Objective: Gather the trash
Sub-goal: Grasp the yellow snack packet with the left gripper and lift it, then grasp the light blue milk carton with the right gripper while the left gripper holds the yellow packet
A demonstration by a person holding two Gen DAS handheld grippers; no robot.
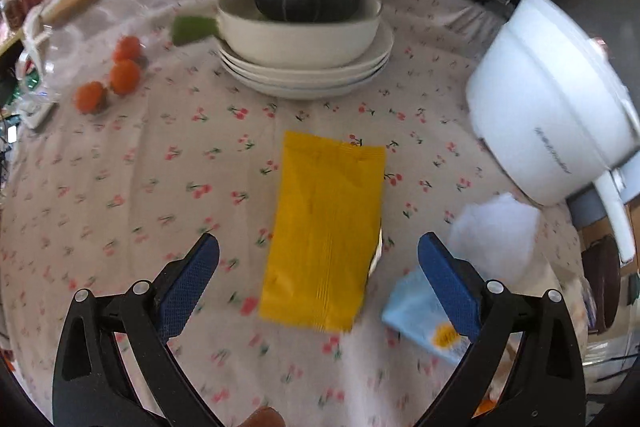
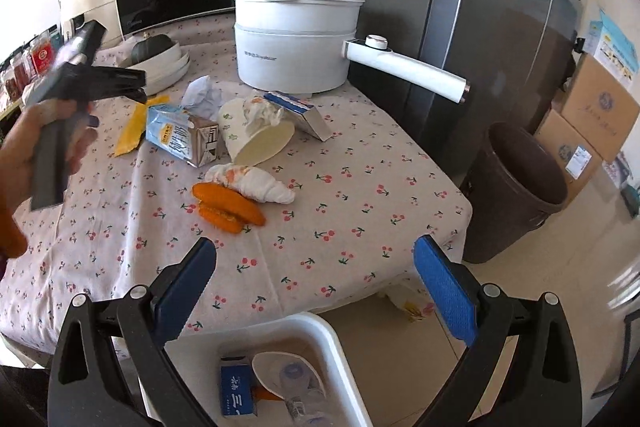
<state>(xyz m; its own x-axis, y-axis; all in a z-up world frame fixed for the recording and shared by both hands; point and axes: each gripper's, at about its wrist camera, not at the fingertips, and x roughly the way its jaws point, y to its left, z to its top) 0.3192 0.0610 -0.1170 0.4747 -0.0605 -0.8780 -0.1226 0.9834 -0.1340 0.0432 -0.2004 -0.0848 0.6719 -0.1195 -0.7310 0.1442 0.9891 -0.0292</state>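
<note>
1. Clearly the left tool point(image 1: 318, 247) hangs with its blue fingers spread wide and nothing between them, poised over a yellow wrapper point(image 1: 326, 231) that lies flat on the cherry-print desk point(image 1: 120, 187) in the lower centre of the left wrist view.
2. The yellow wrapper looks like thin foil or plastic film: light, limp, and probably slick. I judge a pinch across its near short edge, or across the narrow width, the safest hold, since a flat sheet gives the fingers little to bite from above.
3. Just right of it in that view sit a pale blue carton point(image 1: 424, 311) and a crumpled white tissue point(image 1: 496, 231); both are soft and easy to crush.
4. The right tool point(image 2: 314, 273) is likewise wide open and holds nothing, low in its own frame above a white bin point(image 2: 320, 331) that already contains some scraps.
5. In the middle of the right wrist view more litter lies: a tipped paper cup point(image 2: 256, 139) stuffed with tissue, orange peel point(image 2: 228, 207) touching a wadded napkin point(image 2: 256, 183), and a small open box point(image 2: 304, 115).
6. A brown waste basket point(image 2: 516, 199) stands on the floor at the right of the frame.
</note>
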